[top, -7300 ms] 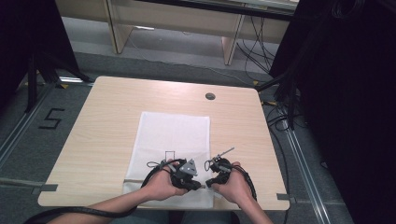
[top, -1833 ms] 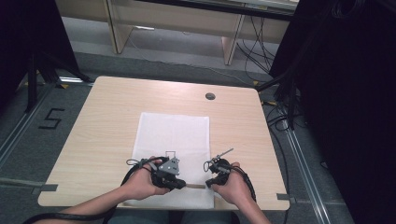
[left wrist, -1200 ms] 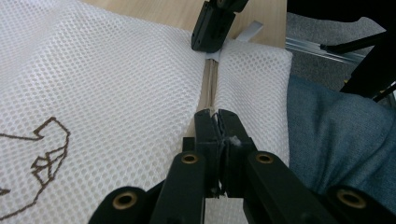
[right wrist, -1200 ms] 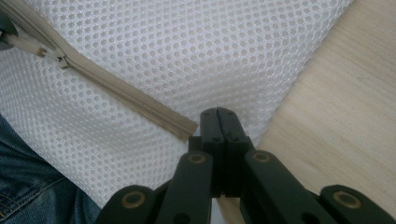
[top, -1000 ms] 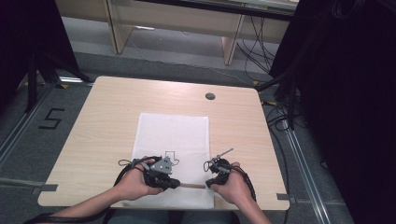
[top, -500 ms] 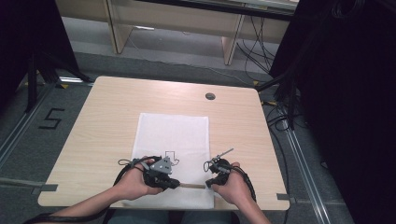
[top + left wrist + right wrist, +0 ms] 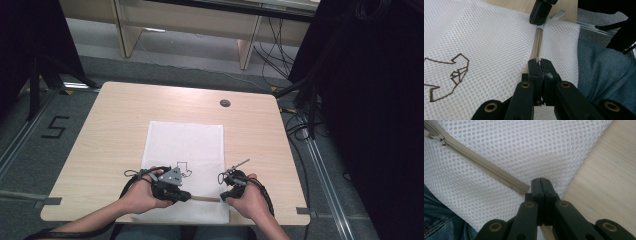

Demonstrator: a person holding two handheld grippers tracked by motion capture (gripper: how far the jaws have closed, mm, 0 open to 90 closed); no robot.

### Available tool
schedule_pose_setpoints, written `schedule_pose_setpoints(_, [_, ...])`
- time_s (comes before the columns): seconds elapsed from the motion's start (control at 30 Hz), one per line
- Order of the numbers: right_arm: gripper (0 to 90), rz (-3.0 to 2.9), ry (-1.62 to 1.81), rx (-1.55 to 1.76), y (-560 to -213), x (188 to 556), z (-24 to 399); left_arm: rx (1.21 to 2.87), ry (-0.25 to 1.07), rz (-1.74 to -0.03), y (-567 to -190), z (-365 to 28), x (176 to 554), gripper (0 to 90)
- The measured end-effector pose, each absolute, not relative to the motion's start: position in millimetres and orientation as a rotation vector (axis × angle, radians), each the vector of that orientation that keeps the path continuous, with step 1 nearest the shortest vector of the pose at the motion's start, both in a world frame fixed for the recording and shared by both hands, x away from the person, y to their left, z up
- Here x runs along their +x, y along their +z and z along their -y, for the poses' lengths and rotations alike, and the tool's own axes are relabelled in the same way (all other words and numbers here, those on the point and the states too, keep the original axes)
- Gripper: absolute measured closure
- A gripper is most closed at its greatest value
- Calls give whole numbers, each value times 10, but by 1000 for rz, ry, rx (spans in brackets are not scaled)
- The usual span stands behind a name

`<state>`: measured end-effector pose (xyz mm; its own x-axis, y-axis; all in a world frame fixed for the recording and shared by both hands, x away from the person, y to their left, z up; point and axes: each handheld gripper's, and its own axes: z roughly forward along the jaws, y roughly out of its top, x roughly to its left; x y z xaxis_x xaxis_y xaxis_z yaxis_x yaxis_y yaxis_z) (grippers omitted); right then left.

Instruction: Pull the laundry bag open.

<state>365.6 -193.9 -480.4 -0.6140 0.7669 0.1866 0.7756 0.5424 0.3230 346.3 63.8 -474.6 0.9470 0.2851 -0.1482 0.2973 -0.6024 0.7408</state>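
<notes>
Leftward along the beige zipper (image 7: 537, 43) of the white mesh laundry bag (image 7: 185, 145) since the earliest frame, the left hand-held gripper (image 7: 540, 65) is clamped on its slider; the right hand-held gripper (image 7: 541, 182) pinches the bag's zipper end. Next: pull steadily along the zipper.

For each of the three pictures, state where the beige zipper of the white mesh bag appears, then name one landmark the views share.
High view: the beige zipper is a short strip near the bag's near edge, between the two grippers.
Left gripper view: it runs up the middle from the shut jaws toward the other gripper.
Right gripper view: it slants from upper left to the shut jaws.
Shared landmark: the white mesh bag on the wooden table.
</notes>
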Motion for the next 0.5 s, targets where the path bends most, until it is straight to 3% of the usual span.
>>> schedule_pose_setpoints(0.5, [900,2738,-592,-1374,-4804,3655,1938,2246,-24,-406,-4727,-684,3468,875])
